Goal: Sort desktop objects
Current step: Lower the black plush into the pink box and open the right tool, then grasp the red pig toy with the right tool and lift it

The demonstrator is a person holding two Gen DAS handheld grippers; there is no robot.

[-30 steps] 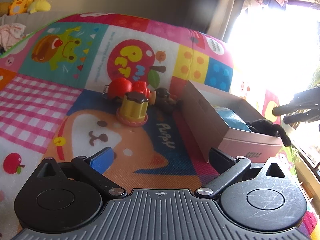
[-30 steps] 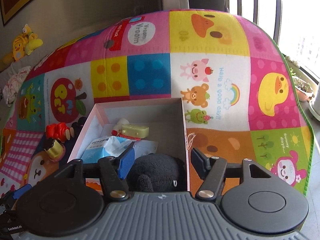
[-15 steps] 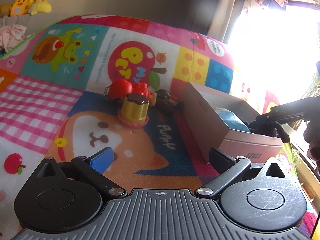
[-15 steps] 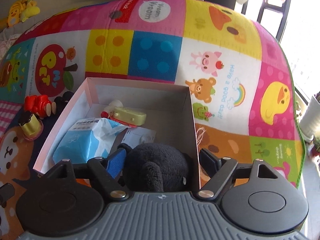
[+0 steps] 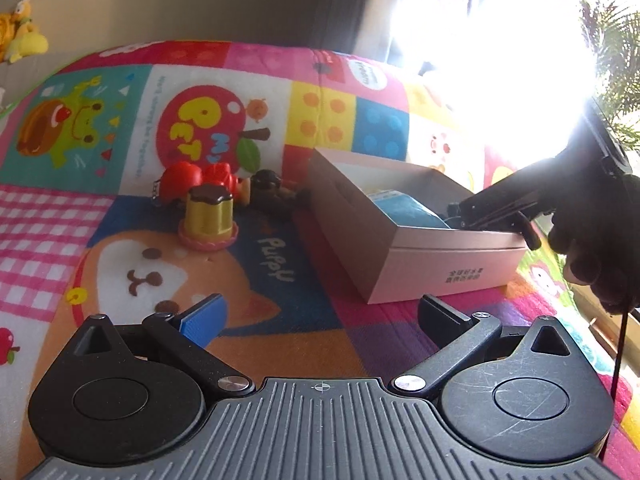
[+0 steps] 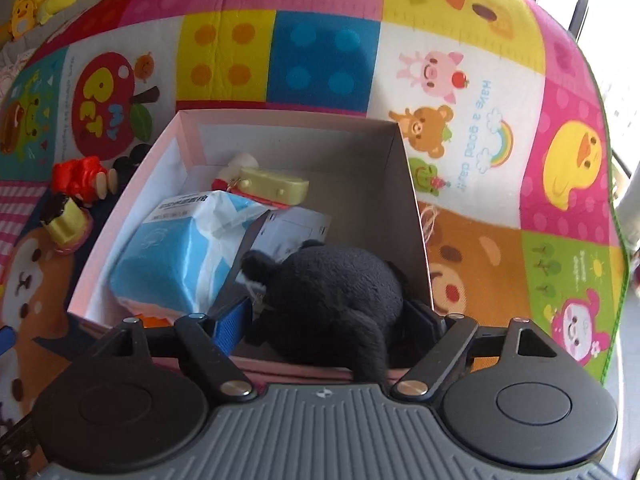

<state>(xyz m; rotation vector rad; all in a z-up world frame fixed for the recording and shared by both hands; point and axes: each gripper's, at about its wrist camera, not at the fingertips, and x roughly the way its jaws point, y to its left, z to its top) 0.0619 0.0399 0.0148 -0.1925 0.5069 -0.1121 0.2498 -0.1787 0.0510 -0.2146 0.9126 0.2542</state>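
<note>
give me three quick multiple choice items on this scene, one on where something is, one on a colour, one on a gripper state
1. Where is the black plush toy?
A. on the mat beside the red toy
B. in the near corner of the pink box
C. outside the box on the duck panel

2. What colour is the tissue pack in the pink box?
A. blue and white
B. green
C. orange

3. How is the left gripper?
A. shut on the yellow pudding toy
B. shut on the box wall
C. open, with nothing between its fingers

Answers:
1 B: the right wrist view shows it inside the box walls, between the fingers of the right gripper.
2 A: its wrapper is blue with a white top.
3 C: its fingers stand wide apart over the play mat, short of the yellow pudding toy.
</note>
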